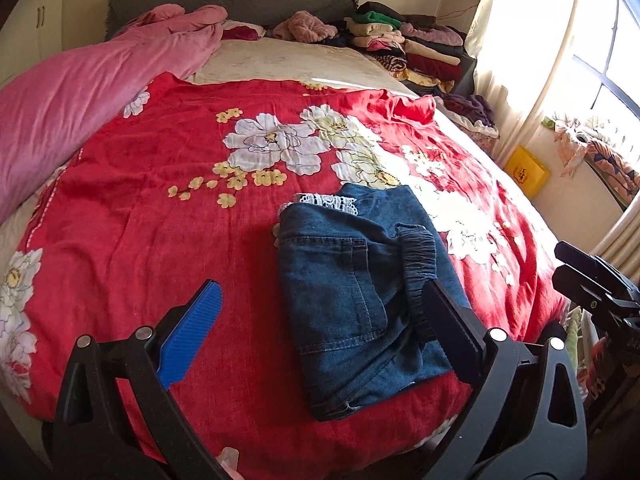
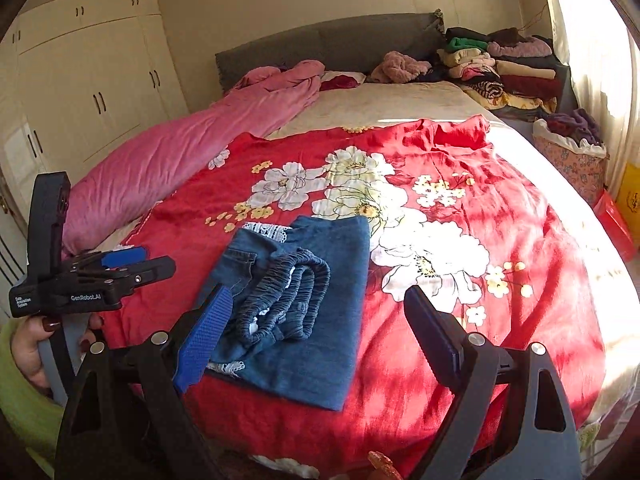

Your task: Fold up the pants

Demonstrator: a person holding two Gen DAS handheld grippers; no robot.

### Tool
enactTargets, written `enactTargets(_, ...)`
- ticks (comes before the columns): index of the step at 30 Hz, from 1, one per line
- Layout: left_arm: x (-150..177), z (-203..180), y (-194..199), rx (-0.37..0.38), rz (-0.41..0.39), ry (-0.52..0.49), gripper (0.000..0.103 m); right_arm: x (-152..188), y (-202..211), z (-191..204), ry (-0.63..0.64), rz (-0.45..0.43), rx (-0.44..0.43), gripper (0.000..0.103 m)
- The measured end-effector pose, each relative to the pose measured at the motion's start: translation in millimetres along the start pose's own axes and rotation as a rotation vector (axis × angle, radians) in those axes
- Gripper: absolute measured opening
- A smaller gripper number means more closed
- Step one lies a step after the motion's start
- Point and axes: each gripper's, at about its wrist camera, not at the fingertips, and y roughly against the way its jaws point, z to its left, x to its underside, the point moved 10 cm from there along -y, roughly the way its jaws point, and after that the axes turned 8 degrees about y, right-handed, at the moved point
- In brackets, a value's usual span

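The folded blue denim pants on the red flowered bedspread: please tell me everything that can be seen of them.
The folded blue denim pants lie flat as a compact, roughly rectangular bundle on the red flowered bedspread, near its front edge. A gathered elastic waistband curls on top, and white lace trim shows at the far end. The left wrist view shows a stitched pocket. Neither open gripper holds them, though one dark finger of the left gripper overlaps them in that view.

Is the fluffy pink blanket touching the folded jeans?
Apart. In the right wrist view, the pink blanket lies along the bed's far left side, with a wide stretch of red flowered bedspread between it and the jeans.
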Motion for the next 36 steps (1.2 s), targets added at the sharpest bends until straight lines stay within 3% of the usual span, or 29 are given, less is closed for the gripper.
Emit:
enactTargets(9, 13.5, 17.3, -25.6, -0.032, 0.046, 0.033, 0.093, 18.5, -38.4, -18.3, -0.016, 0.099, 0.005, 0.087)
enactTargets(19, 25.4, 20.6, -67.0, -0.051, 0.112, 0.041, 0.093, 42.7, -95.4, -29.3, -0.072, 0.218, -0.066, 0.087)
enactTargets(23, 24.9, 22.0, -78.1, -0.047, 0.127, 0.045, 0.093, 46.0, -115.2, -27.3, -0.084, 0.252, -0.108, 0.080)
enactTargets(32, 24.7, 13.2, -95.4, -0.028, 0.143, 0.029, 0.093, 45.0, -143.7, -17.5, -0.097, 0.273, -0.200, 0.078)
enactTargets(36, 25.0, 6.1, -101.8, -0.016, 0.150, 0.015, 0.088, 43.7, -147.4, -15.5, -0.086, 0.267, -0.216, 0.077)
